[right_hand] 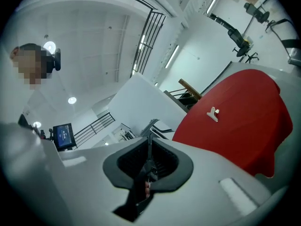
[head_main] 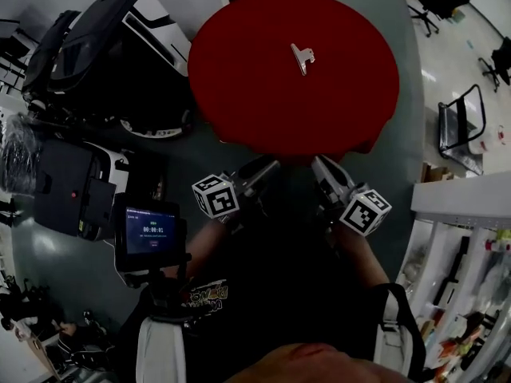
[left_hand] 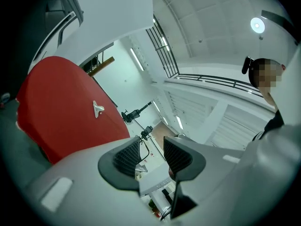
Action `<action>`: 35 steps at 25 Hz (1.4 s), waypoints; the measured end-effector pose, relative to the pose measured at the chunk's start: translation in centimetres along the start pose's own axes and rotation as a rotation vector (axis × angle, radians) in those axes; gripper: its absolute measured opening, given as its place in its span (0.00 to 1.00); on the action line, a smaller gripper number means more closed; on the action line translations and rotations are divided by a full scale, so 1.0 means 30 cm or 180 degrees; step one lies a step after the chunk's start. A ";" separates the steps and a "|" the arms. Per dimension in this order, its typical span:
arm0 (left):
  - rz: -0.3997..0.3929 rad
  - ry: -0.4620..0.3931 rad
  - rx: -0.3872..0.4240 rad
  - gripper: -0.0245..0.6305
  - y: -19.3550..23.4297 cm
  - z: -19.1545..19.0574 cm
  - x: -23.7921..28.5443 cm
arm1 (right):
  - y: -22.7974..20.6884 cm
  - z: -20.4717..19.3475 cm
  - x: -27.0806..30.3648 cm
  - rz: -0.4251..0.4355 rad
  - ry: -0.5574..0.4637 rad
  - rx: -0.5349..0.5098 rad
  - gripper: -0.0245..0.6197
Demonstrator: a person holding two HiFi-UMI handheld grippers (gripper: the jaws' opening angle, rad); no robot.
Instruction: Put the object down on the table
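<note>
Already the clip is laid flat near the middle of the red table, so the task is judged done. Both grippers are held well back from the table's edge, probably to leave the clip undisturbed. The left gripper is spread and empty. The right gripper is all but closed on nothing.

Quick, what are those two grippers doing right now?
Left gripper: jaws open, empty.
Right gripper: jaws all but closed, empty.
</note>
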State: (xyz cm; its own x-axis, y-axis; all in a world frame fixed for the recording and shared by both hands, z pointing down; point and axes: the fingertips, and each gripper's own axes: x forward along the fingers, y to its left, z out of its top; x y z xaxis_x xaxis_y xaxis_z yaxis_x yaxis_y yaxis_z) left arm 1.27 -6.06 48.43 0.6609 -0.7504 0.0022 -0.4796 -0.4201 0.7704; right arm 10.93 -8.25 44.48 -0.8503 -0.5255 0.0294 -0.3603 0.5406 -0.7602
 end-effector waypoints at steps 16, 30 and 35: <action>0.0392 0.0001 0.0087 0.29 0.292 0.221 -0.074 | -0.879 0.206 0.425 -0.1425 0.0483 -0.0287 0.16; 0.1351 -0.0865 0.0016 0.29 0.463 0.406 -0.120 | -1.381 0.405 1.041 -0.1493 0.1119 -0.0232 0.26; 0.1534 -0.1080 -0.0266 0.29 0.444 0.385 -0.173 | -1.380 0.426 1.112 -0.1427 0.1329 -0.0337 0.28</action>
State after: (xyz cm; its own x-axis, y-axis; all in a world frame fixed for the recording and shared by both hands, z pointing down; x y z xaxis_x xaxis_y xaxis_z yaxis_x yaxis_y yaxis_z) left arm -15.21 -13.66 51.33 0.1520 -0.9735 0.1709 -0.6235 0.0397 0.7808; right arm 2.37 -56.55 68.65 -0.6780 -0.4268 0.5985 -0.7350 0.4003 -0.5473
